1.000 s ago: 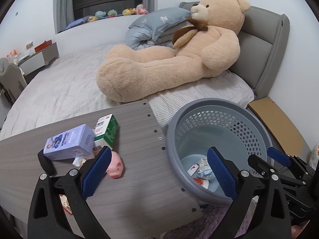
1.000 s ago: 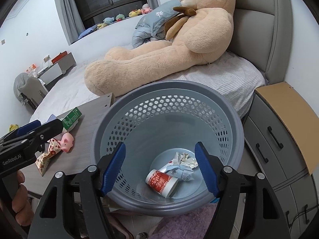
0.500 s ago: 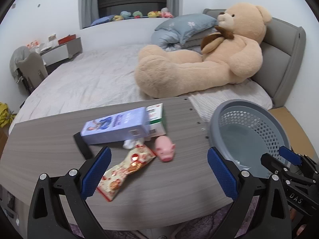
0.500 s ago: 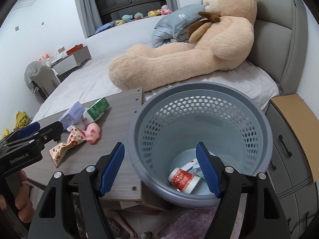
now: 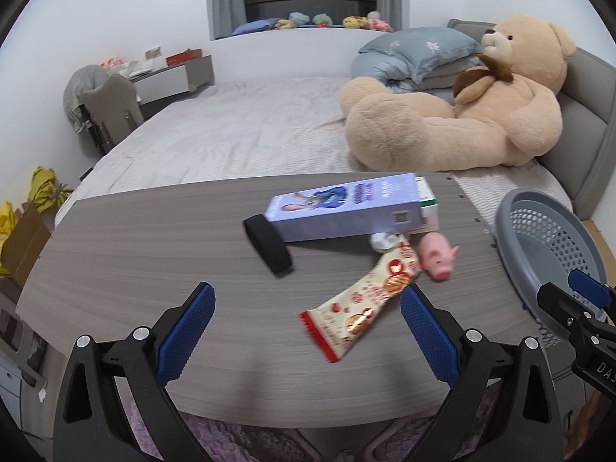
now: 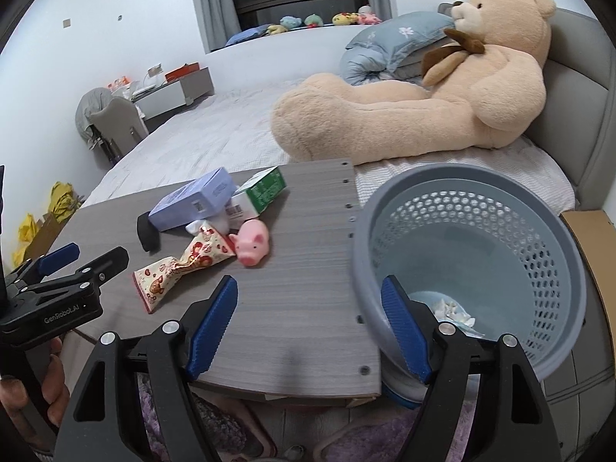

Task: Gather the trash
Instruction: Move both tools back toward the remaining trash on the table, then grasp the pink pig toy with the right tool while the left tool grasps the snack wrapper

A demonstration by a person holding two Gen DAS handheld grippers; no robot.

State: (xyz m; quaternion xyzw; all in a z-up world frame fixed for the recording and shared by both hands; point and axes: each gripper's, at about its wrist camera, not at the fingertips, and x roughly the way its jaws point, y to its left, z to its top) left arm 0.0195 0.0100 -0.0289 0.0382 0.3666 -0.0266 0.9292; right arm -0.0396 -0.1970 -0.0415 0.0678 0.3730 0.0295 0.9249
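Note:
A red-and-cream snack wrapper (image 5: 365,300) lies on the wooden table (image 5: 154,254), also in the right wrist view (image 6: 181,265). Behind it are a lilac box (image 5: 346,208), a green-and-white box (image 6: 261,192), a crumpled white scrap (image 5: 383,241), a pink toy pig (image 5: 439,256) and a black block (image 5: 269,246). The grey perforated bin (image 6: 481,246) stands at the table's right end with trash (image 6: 454,310) in its bottom. My left gripper (image 5: 308,327) is open and empty, just short of the wrapper. My right gripper (image 6: 308,319) is open and empty over the table edge by the bin.
A bed (image 5: 250,134) with a big teddy bear (image 5: 481,115) and pillows (image 5: 415,54) lies beyond the table. A brown-topped nightstand (image 6: 593,238) stands right of the bin. A chair (image 5: 111,107) and desk (image 5: 173,77) are at far left, yellow bags (image 5: 42,192) below them.
Both grippers swung left, away from the bin and toward the table. The wrapper and other items now sit in front of my left gripper. Both stay open.

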